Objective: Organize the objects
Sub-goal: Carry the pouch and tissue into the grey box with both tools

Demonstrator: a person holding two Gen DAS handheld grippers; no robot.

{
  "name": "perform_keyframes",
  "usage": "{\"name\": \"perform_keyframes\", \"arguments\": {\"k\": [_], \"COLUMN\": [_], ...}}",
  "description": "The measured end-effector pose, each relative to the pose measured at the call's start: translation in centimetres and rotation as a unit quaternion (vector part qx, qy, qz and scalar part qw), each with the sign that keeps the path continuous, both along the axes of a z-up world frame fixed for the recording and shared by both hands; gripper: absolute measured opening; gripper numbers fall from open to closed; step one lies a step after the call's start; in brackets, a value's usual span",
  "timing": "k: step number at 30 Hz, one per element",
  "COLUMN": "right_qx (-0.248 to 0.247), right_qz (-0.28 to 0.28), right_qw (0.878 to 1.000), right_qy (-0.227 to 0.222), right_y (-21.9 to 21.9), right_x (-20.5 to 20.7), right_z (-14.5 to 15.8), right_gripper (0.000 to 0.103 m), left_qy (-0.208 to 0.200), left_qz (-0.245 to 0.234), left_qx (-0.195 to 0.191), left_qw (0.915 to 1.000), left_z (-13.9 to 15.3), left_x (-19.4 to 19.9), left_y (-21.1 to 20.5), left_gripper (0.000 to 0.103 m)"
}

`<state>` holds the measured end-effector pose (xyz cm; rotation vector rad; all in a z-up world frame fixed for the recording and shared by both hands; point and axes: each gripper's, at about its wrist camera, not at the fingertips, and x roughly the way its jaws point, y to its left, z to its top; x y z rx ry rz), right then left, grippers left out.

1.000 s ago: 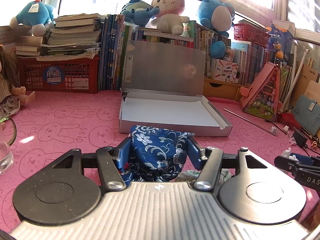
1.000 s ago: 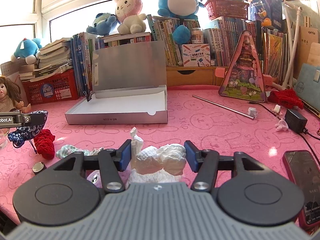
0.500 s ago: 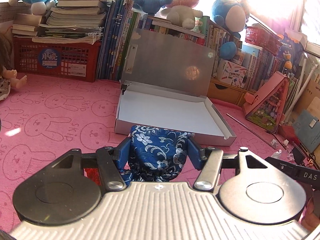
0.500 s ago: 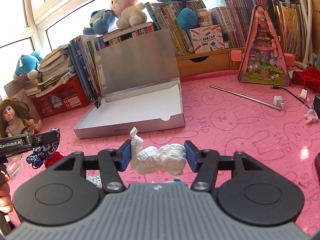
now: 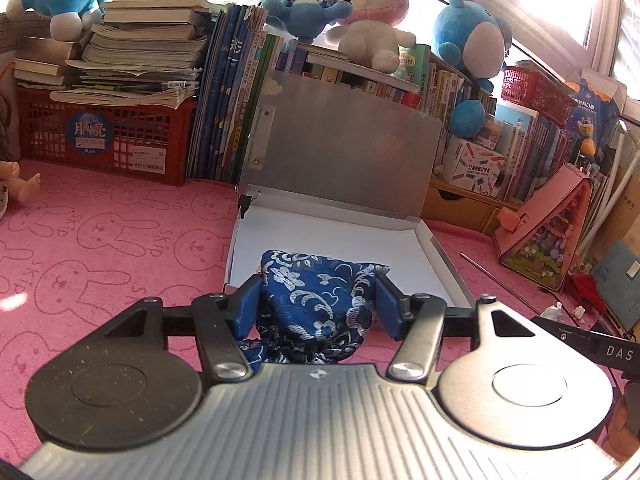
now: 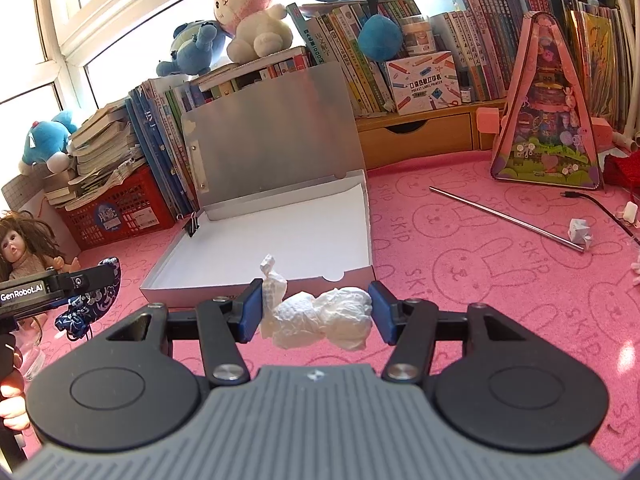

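Blue brocade pouch [image 5: 316, 300] is clamped in the left tool [image 5: 318, 300], held up right at the near edge of the open silver box [image 5: 444, 264]. Right tool [image 6: 316, 312] is clamped on a crumpled white wad [image 6: 320, 316], just short of that box on the pink counter [image 6: 480, 280].

Each gripper [image 5: 318, 304] has blue pads, black linkage arms with silver screws, round black hubs, ribbed grey housing.
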<state>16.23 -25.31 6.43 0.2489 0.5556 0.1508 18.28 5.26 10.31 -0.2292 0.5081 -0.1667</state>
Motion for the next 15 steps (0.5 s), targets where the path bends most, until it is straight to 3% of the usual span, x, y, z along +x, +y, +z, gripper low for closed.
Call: {"name": "perform_keyframes", "arguments": {"k": [11, 15], "right_qx": [-0.020, -0.016], "right_qz": [0.007, 0.012], "right_qw": [1.000, 1.000], "right_qy": [0.003, 0.014], "right_y": [0.4, 0.4], "right_x": [4.3, 6.1], "right_z": [0.5, -0.2], "right_gripper": [0.059, 0.060], "left_qy": [-0.036, -0.031], "left_qz": [-0.015, -0.012], "left_qx": [0.000, 0.004], "left_qw": [0.9992, 0.9994], "left_z": [1.4, 0.9], "left_x": [3.9, 5.8], "left_y": [-0.9, -1.1], "left_gripper": [0.065, 0.065]}}
